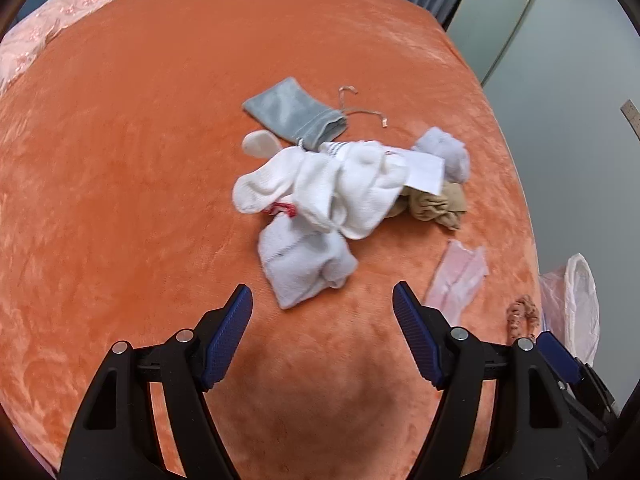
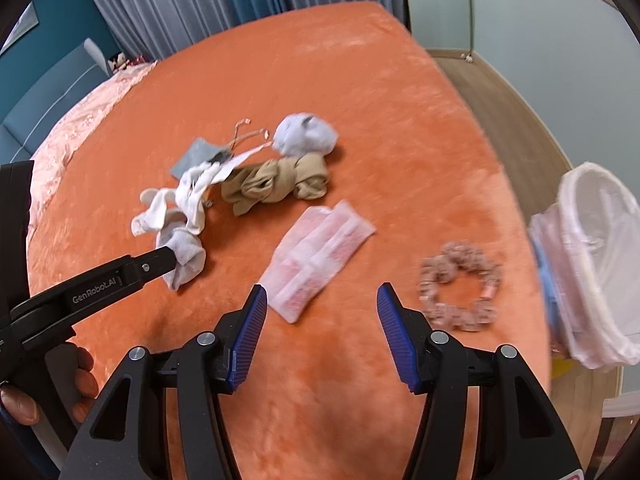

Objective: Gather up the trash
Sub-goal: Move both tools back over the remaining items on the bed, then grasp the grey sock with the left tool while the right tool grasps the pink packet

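A pile of white socks (image 1: pixel 320 196) lies on the orange bed cover (image 1: pixel 140 160), with a grey pouch (image 1: pixel 296 114), a tan stocking (image 2: pixel 276 186) and a pale blue ball of cloth (image 2: pixel 306 134). A pink-and-white plastic wrapper (image 2: pixel 320 258) lies flat just ahead of my right gripper (image 2: pixel 322 300), which is open and empty. A pink scrunchie (image 2: pixel 460 284) lies to its right. My left gripper (image 1: pixel 322 298) is open and empty, just short of the nearest white sock (image 1: pixel 304 268). A bin with a white bag liner (image 2: pixel 596 264) stands beside the bed on the right.
A thin wire hanger (image 1: pixel 356 110) lies beyond the grey pouch. A pink quilt (image 1: pixel 60 28) covers the far left of the bed. Curtains (image 2: pixel 192 4) hang behind. Wooden floor (image 2: pixel 508 120) runs along the bed's right edge.
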Available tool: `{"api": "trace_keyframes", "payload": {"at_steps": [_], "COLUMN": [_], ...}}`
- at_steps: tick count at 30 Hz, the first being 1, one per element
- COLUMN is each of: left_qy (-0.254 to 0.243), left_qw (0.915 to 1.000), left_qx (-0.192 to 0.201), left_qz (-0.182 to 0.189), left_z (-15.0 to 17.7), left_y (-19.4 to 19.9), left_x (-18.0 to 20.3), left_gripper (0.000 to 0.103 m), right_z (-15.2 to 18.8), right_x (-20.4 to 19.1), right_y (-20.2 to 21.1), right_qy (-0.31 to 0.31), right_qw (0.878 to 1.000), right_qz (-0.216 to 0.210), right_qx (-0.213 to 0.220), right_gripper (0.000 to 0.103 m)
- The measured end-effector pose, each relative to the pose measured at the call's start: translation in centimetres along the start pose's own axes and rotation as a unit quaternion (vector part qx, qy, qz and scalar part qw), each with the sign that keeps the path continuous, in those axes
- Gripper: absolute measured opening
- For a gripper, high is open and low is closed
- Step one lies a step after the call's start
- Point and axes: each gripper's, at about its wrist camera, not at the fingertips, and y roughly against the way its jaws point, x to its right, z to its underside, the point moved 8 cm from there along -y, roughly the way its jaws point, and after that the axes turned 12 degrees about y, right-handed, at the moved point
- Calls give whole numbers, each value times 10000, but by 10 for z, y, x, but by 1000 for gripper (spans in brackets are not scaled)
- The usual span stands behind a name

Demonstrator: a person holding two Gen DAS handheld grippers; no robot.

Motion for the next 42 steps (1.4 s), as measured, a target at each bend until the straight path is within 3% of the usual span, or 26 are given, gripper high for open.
{"api": "trace_keyframes", "payload": {"at_steps": [11, 14, 21, 25, 32, 42], "left_qy": [343, 368, 252, 140, -144, -649], "left_qw": [9989, 9986, 9990, 9993, 9985, 9909], "left_qx": [-285, -326, -276, -189, 160, 682], "left_qz": [125, 210, 257, 297, 506, 963], "left_z": [-13, -14, -10, -5, 1, 9], "left_y": [-40, -46, -43, -30, 17, 91], "left_x": [-13, -12, -5, 7, 47, 122], "left_gripper": [69, 60, 35, 31, 30, 30], "right_z": [-4, 0, 6, 4, -14, -53], "right_x": [-28, -28, -22, -18, -5, 41], "right_y": [-60, -71, -74, -60, -10, 97], "right_qy": [45, -28, -170, -192, -220, -371], "right_qw": [9993, 9988, 9983, 9985, 9988, 9921], "right_qz": [-117, -145, -287, -359, -405, -284], "right_qx": [-363, -460, -482, -354, 142, 1162], "right_gripper": [56, 56, 26, 13, 12, 11]}}
